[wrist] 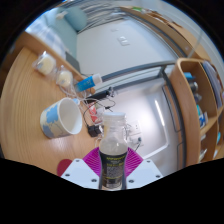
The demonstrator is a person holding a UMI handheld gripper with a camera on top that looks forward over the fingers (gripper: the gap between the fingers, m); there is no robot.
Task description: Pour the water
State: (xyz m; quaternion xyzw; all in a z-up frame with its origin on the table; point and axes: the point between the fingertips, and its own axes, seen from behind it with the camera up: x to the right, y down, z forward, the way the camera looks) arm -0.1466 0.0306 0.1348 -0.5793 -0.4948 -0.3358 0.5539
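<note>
Holding clear water bottle (pixel 113 160) upright, gripper (pixel 113 172) fingers pinching its body, cap off. White mug (pixel 60 118) sits left-ahead on the wooden table (pixel 25 100). Risk — tilting short of mug spills water; slick plastic may slip.

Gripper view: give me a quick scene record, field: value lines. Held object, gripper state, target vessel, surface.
held object: clear plastic bottle, dark label, white cap on, upright
gripper: gripper shut on the bottle, a pink pad at either side
target vessel: white mug ahead of the fingers, off to one side, upright, apart from the bottle
pour status: not begun, cap still on
surface: wooden table
contents of mug: cannot tell
</note>
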